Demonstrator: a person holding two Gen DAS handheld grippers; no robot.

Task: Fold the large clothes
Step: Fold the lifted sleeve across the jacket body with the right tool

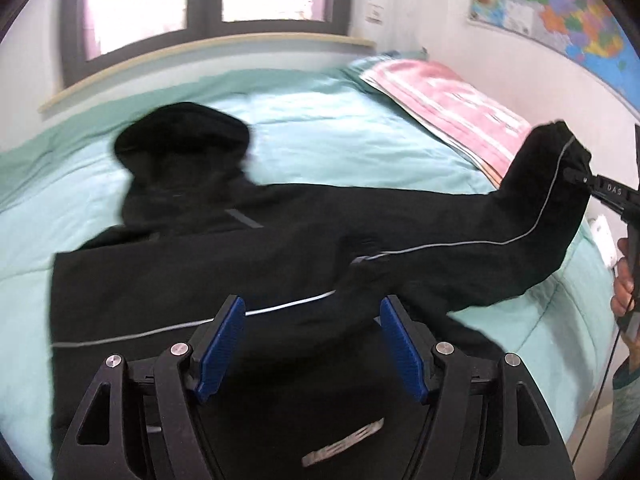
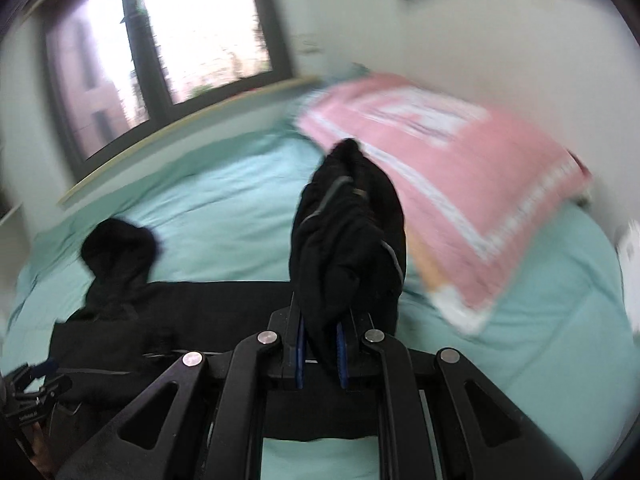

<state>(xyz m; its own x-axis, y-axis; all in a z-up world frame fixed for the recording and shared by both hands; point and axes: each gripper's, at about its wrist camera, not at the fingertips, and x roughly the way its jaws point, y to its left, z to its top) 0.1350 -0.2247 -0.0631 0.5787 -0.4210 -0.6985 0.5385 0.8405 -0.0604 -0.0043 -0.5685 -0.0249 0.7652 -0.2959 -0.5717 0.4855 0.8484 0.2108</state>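
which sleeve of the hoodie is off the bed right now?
The wearer's-right sleeve, on the pillow side: the right gripper has its jaws shut on the cuff and holds it raised. The other sleeve lies flat, folded across the body.

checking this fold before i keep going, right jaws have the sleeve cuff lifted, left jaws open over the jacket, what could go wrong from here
1. The right gripper pinches only the bunched sleeve end, so the fabric may slip out as it swings across.
2. The left gripper is open above the black jacket and pins nothing, so pulling the sleeve may drag the body out of flat.
3. The lifted sleeve hangs near the pink pillow and may brush it.
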